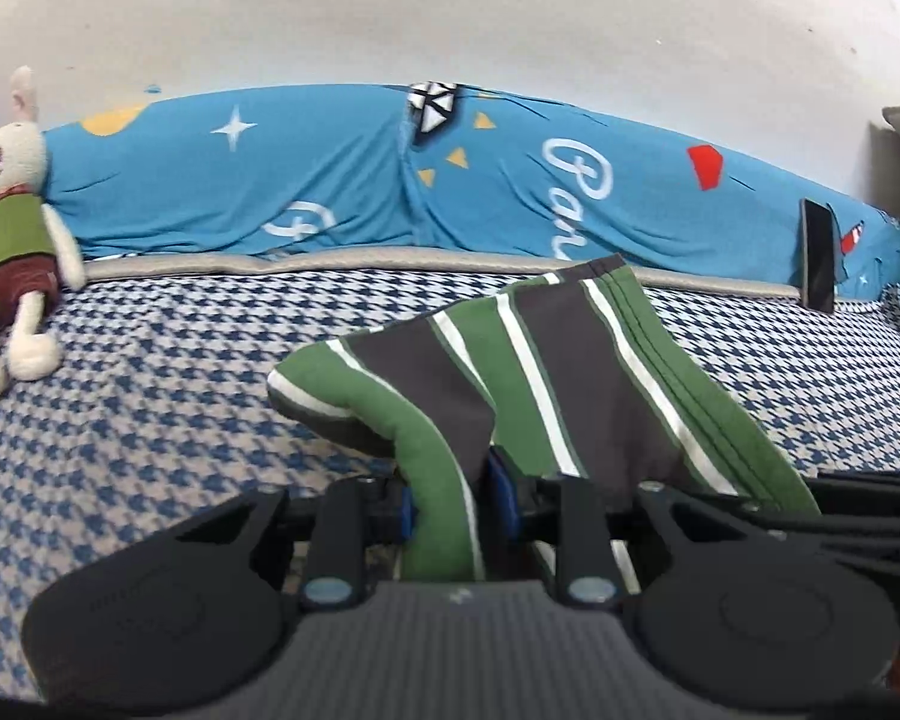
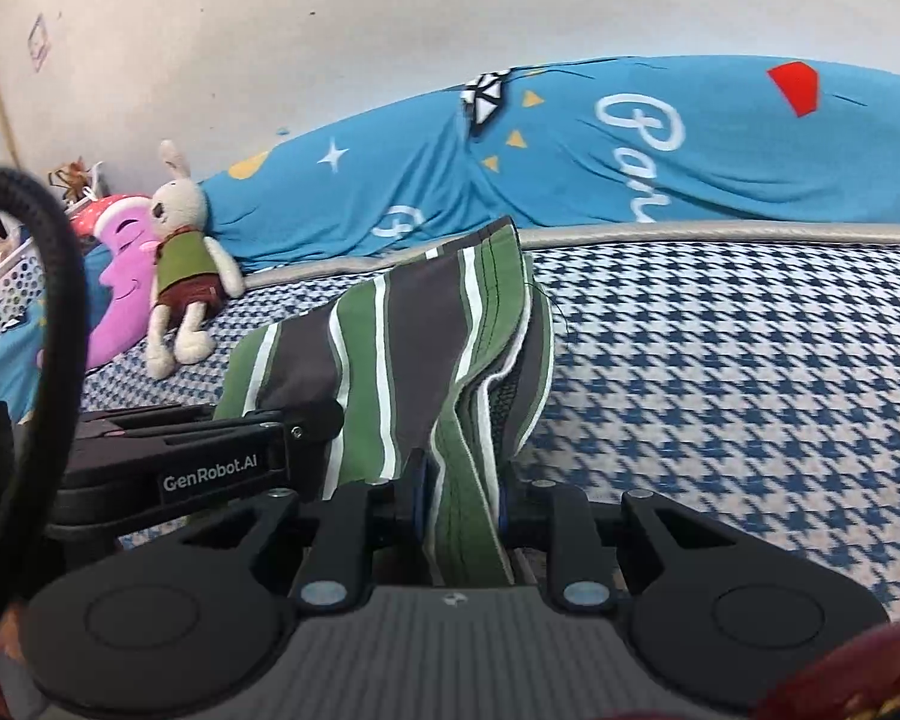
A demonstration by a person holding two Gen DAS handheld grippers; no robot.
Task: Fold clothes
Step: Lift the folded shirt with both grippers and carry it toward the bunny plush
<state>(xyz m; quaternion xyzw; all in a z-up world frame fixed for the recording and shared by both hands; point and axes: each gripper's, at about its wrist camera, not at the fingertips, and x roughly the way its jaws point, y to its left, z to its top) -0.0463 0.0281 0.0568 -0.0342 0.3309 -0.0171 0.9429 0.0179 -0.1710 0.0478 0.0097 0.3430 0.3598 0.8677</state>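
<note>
Two grippers: both clamped on one striped garment, lifted off the bed.
Garment [image 1: 546,372]: green, dark grey and white stripes; bunched and draped, held up above the houndstooth sheet, sagging between the two grips. Also seen in the right view [image 2: 402,336], with a stitched green hem edge facing right.
Left gripper [image 1: 459,507]: jaws narrow, blue pads pinching a green fold of the garment; cloth runs down between the fingers toward the camera.
Right gripper [image 2: 465,495]: jaws narrow, blue pads pinching a layered green and white edge of the garment.
Gripper spacing: close together; the left gripper's black body, marked GenRobot.AI, shows in the right view just left of the right gripper, touching the cloth.
Bed sheet [image 1: 150,420]: blue and white houndstooth, lying under the garment; grey piped edge along the far side.
Blue cover [image 1: 306,180]: bright blue fabric with white script, stars, yellow triangles and a red patch, heaped along the wall behind the bed.
Stuffed rabbit [image 1: 12,252]: cream, green vest, brown shorts; lying at the far left of the sheet, head against the blue cover, well apart from the garment.
Pink plush [image 2: 120,276]: smiling face, just beside the rabbit.
Phone [image 1: 817,258]: dark slab leaning upright against the blue cover at far right.
Wall [image 1: 450,18]: plain white, behind everything.
</note>
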